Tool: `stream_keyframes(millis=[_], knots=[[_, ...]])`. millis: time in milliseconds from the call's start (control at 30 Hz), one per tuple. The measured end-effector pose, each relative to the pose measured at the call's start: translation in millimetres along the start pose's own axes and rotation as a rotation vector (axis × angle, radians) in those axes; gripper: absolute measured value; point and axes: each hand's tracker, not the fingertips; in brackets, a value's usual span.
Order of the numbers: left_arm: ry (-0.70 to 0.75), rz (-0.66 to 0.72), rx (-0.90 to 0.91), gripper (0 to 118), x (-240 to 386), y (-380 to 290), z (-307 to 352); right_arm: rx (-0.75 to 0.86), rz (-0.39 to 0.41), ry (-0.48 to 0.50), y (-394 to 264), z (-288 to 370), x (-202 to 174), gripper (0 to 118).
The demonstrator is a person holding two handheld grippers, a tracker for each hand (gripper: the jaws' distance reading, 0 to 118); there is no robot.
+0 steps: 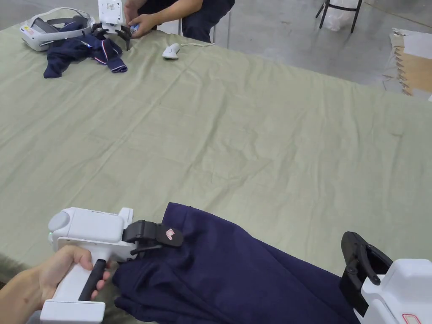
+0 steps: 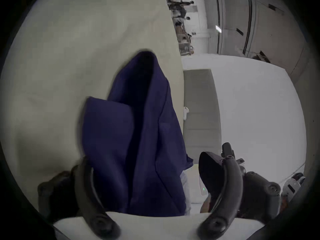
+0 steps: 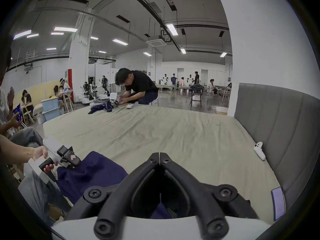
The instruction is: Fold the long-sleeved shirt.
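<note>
— What's the big surface they're working on?
— A bed [image 1: 253,126] under an olive sheet, with a grey padded headboard [image 3: 277,122] along one side. The navy long-sleeved shirt [image 1: 219,270] lies bunched at the near edge, partly hanging over it.
— And the person's hands?
— The left hand [image 1: 67,265] wraps the white handle, index finger on the black trigger, forearm coming in low from the near corner. The left hand-held gripper [image 1: 162,240] points sideways into the shirt's bunched end; in its own view the jaws stand spread, cloth lying between them without being pinched.
— The right one?
— The right hand-held gripper [image 3: 159,154] sits at the shirt's other end, tips clenched together with nothing visibly caught at the tips.
— Anything smaller?
— Across the bed another person [image 3: 138,88] bends over a second dark garment [image 1: 84,52] and a white headset [image 1: 42,29]. A white controller [image 1: 171,51] lies nearby.
</note>
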Motion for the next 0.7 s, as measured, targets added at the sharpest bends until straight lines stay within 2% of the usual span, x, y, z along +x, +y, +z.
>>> stream_keyframes(millis=[67,100,133,167,200,233,267,300,333,367,467,600,700], knots=[[-0.002,-0.023,0.010,91,-6.0,-8.8,-18.1,-0.005,-0.002,0.000,-0.8,-2.9,1.1,0],[-0.007,-0.027,0.004,85,4.9,7.7,-19.9,-0.008,-0.008,-0.001,-1.2,-4.6,1.5,0],[0.005,-0.031,0.005,63,5.4,5.0,-26.6,-0.014,-0.014,-0.001,-1.9,-6.1,2.1,0],[0.054,-0.040,0.008,26,4.6,1.1,-32.5,-0.017,-0.021,-0.006,-2.8,-6.5,2.4,0],[0.075,-0.045,0.007,17,2.3,-4.7,-38.7,-0.021,-0.026,-0.008,-4.5,-6.7,4.0,0],[0.185,-0.068,0.009,16,-10.6,-11.6,-40.8,-0.025,-0.031,-0.007,-5.5,-6.7,5.2,0],[0.202,-0.056,0.023,16,-21.8,-15.6,-35.5,-0.027,-0.034,-0.010,-6.5,-6.8,6.2,0],[0.082,-0.030,0.020,16,-20.4,-22.1,-36.8,-0.030,-0.036,-0.014,-7.3,-7.3,7.1,0],[0.038,-0.040,0.031,16,-12.2,-30.6,-40.4,-0.033,-0.037,-0.017,-9.0,-8.1,9.1,0],[0.107,-0.079,0.054,16,14.4,-2.1,3.9,-0.036,-0.041,-0.022,-9.5,-8.9,10.7,0],[0.115,-0.115,0.069,16,29.4,-8.7,13.8,-0.037,-0.057,-0.023,-9.0,-10.4,16.0,0],[0.125,-0.171,0.114,16,56.2,11.2,59.7,-0.031,-0.038,-0.039,-6.1,-11.2,20.3,0],[0.225,-0.201,0.189,16,62.8,38.4,108.3,-0.024,-0.045,-0.042,-3.4,-13.2,23.5,0]])
